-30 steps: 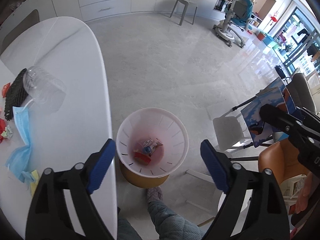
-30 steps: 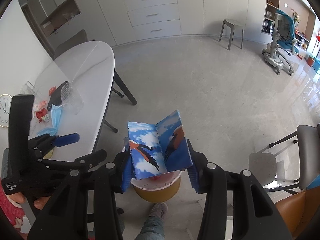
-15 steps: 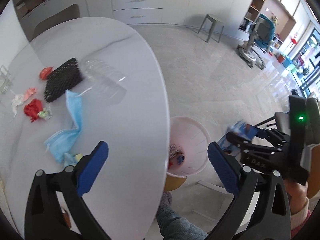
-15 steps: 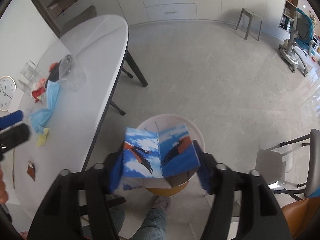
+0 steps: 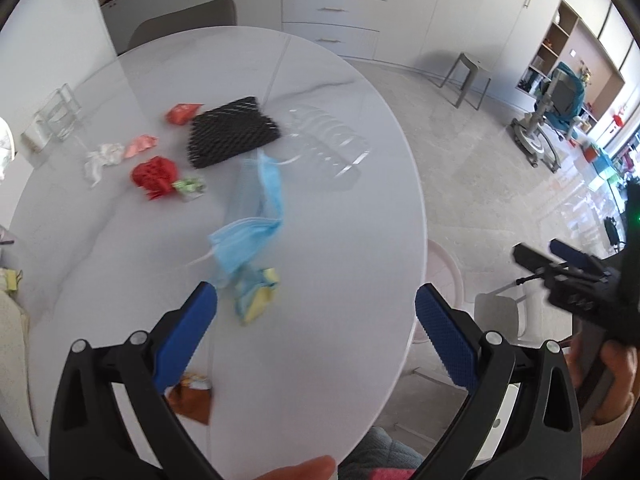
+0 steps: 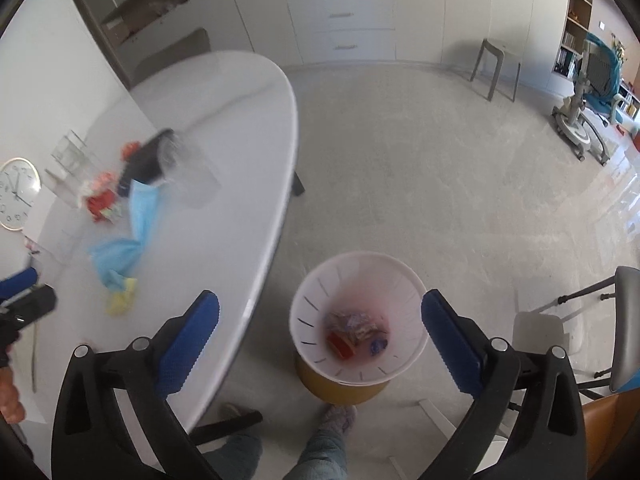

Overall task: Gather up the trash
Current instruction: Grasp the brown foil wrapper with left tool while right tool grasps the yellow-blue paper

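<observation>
My left gripper [image 5: 316,320] is open and empty above the near part of the white oval table [image 5: 340,216]. Trash lies ahead of it: a blue face mask [image 5: 252,216], a yellow-blue scrap [image 5: 256,296], a black mesh piece [image 5: 232,130], a clear plastic cup [image 5: 324,140], red wrappers [image 5: 154,172] and a brown wrapper [image 5: 190,398]. My right gripper [image 6: 320,336] is open and empty above the white bin [image 6: 360,320], which holds wrappers and blurred trash [image 6: 354,330]. The bin's rim [image 5: 448,272] shows past the table edge in the left wrist view.
A clear acrylic stand [image 5: 54,118] is at the table's far left. A clock [image 6: 16,192] leans by the wall. Chairs [image 6: 624,320] stand right of the bin. A grey stool [image 6: 496,68] and a wheeled chair [image 6: 592,108] are farther off. The person's feet [image 6: 336,416] are below the bin.
My right gripper opened and the blue bird-print carton it held is gone from its jaws. My left gripper swung from above the bin to above the table.
</observation>
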`<state>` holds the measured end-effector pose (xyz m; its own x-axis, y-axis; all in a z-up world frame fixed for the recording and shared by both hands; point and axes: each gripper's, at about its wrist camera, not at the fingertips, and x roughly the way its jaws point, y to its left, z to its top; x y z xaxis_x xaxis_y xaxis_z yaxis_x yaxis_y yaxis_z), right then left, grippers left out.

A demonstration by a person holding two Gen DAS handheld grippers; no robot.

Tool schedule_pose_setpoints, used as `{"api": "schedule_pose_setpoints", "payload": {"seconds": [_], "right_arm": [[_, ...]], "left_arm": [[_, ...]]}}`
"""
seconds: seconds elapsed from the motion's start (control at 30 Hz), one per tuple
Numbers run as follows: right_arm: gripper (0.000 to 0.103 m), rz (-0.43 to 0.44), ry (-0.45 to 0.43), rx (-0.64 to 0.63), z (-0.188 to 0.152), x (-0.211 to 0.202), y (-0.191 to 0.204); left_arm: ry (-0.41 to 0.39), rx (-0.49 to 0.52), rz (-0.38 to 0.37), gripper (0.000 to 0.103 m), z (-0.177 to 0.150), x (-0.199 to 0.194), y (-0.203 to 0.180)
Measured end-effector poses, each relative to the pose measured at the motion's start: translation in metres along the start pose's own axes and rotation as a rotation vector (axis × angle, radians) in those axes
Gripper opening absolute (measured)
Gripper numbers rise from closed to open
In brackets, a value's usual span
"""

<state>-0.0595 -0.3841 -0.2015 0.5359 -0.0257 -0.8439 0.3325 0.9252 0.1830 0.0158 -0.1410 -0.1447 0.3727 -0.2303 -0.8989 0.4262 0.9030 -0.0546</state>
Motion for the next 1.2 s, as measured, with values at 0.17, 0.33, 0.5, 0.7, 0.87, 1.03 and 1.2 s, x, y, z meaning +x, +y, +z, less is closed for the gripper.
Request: {"api": "schedule_pose_setpoints", "payload": {"seconds": [0.17, 0.33, 0.5, 0.7, 0.87, 1.03, 1.2], "right_arm": [[0.1, 0.045, -0.043, -0.038, 0.001, -0.033, 0.042], [0.101, 0.078, -0.05, -0.068, -0.005, -0.045, 0.08], [0.101, 0.089, -0.028, -0.101, -0.013, -0.043, 0.109], [0.101, 0.068, 0.005, -0.169, -0.024, -0.029, 0.137], [0.101, 0.066, 0.056, -0.204, -0.034, -0.014, 0.151], [0.101, 0.074, 0.108, -0.215, -0.042, 0.001, 0.16], [0.101, 0.056, 0.141, -0.235, -0.047, 0.012, 0.167]], "left_arm": [[-0.009, -0.047, 0.017, 0.095, -0.025, -0.025, 0.051], [-0.008, -0.117, 0.044, 0.095, -0.056, -0.045, 0.101], [0.0, -0.166, 0.062, 0.095, -0.08, -0.051, 0.137], [0.025, -0.153, 0.03, 0.095, -0.101, -0.038, 0.152], [0.052, -0.089, -0.006, 0.095, -0.114, -0.016, 0.144], [0.087, 0.012, -0.016, 0.095, -0.123, 0.013, 0.131], [0.134, 0.027, -0.023, 0.095, -0.123, 0.048, 0.131]]}}
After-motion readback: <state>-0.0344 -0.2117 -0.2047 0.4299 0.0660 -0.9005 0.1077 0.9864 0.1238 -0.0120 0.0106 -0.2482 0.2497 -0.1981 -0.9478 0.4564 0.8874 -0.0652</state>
